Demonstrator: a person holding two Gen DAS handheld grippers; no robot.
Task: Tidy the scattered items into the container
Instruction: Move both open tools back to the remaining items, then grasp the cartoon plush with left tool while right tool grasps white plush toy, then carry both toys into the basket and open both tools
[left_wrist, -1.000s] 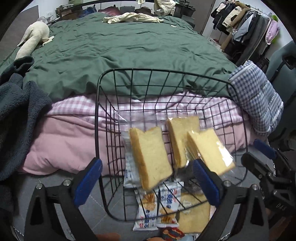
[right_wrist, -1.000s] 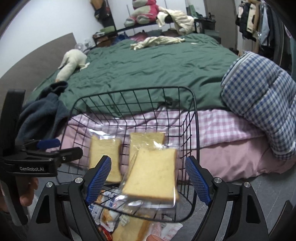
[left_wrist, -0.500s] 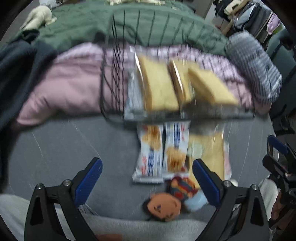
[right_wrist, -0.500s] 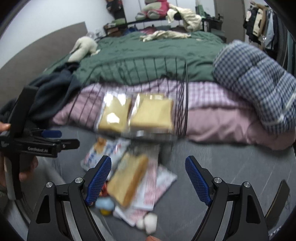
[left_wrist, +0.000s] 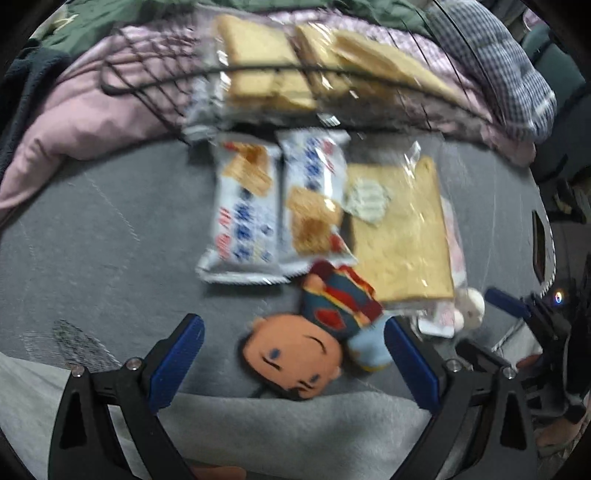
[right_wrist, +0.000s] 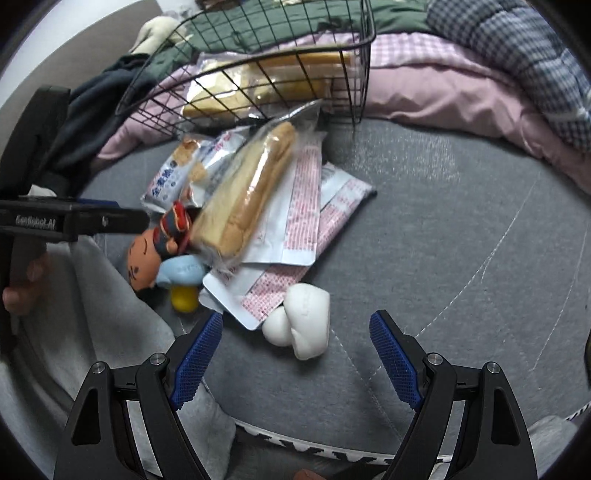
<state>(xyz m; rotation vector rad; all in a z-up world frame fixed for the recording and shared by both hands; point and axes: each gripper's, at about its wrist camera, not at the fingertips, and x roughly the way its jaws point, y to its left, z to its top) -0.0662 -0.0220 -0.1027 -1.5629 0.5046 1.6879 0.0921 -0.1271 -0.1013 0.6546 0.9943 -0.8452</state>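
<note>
Scattered snack packets and toys lie on the grey mat in front of both claws. The left claw (left_wrist: 291, 354) hangs released over a small plush doll (left_wrist: 314, 332), nothing between its blue pads. The right claw (right_wrist: 295, 354) is likewise released, a white squishy toy (right_wrist: 303, 325) just ahead of it. Beyond lie a wrapped bread slice (left_wrist: 399, 229), two cracker packets (left_wrist: 277, 206) side by side and pink-printed sachets (right_wrist: 306, 218). Farther off, the wire basket (right_wrist: 354, 48) sits against the pink bedding (right_wrist: 424, 92), already holding wrapped bread.
</note>
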